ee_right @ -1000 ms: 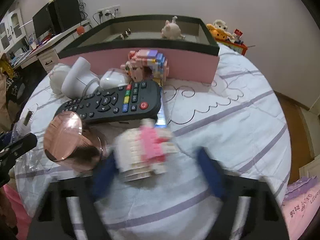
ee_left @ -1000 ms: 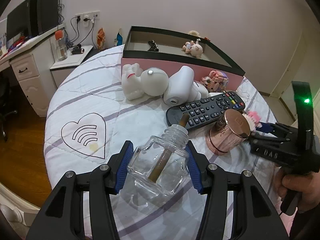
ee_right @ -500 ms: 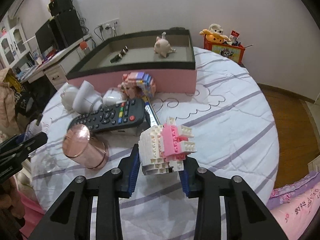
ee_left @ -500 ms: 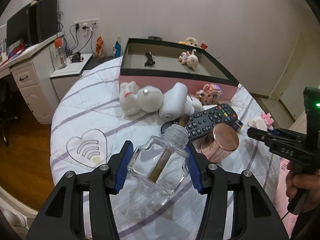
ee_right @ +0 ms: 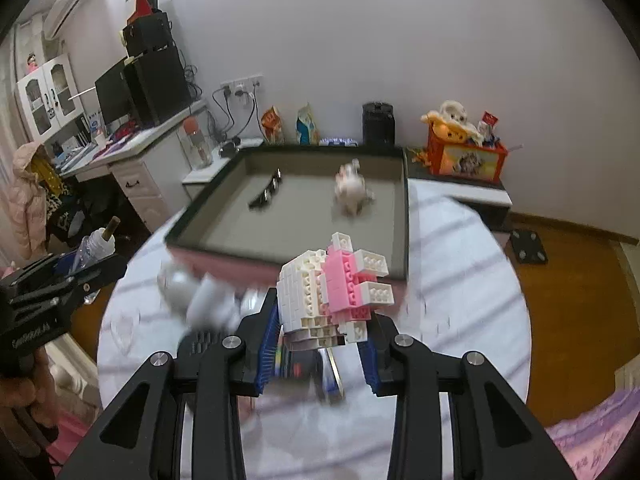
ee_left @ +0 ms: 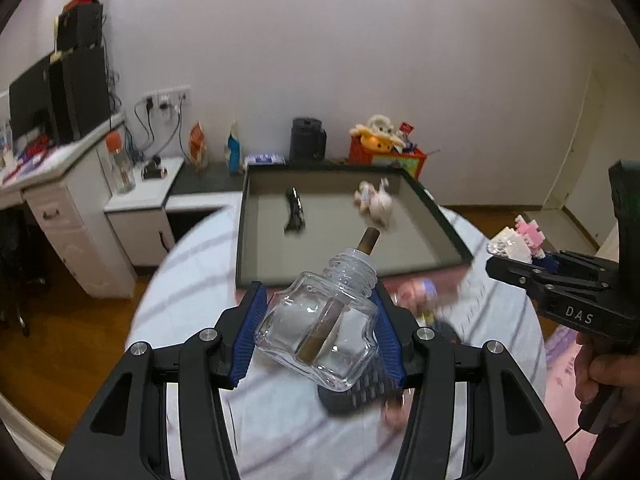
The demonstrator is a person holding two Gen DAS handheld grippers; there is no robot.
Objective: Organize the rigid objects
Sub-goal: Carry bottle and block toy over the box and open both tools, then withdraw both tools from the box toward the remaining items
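Observation:
My left gripper (ee_left: 318, 300) is shut on a clear glass bottle (ee_left: 320, 340) with a brown stick in its neck, held tilted above the round quilted table (ee_left: 192, 280). My right gripper (ee_right: 324, 320) is shut on a white and pink brick figure (ee_right: 332, 284), also held off the table. Each gripper appears in the other's view: the right gripper (ee_left: 520, 268) with the brick figure (ee_left: 520, 240) at the right, the left gripper (ee_right: 80, 272) with the bottle (ee_right: 96, 244) at the left. Ahead lies a dark-rimmed pink box (ee_left: 440, 220).
Inside the box (ee_right: 402, 208) lie a small pig figurine (ee_right: 350, 188) and a black clip-like piece (ee_right: 266, 194). On the table below me, blurred, are a black remote (ee_left: 352, 396) and white toys (ee_right: 200, 296). A white desk (ee_left: 60, 208) stands left and a red toy box (ee_right: 464, 156) behind.
The right gripper closed on the brick figure and lifted it off the table. The left gripper rose with the bottle. Both views now look down into the box from higher up.

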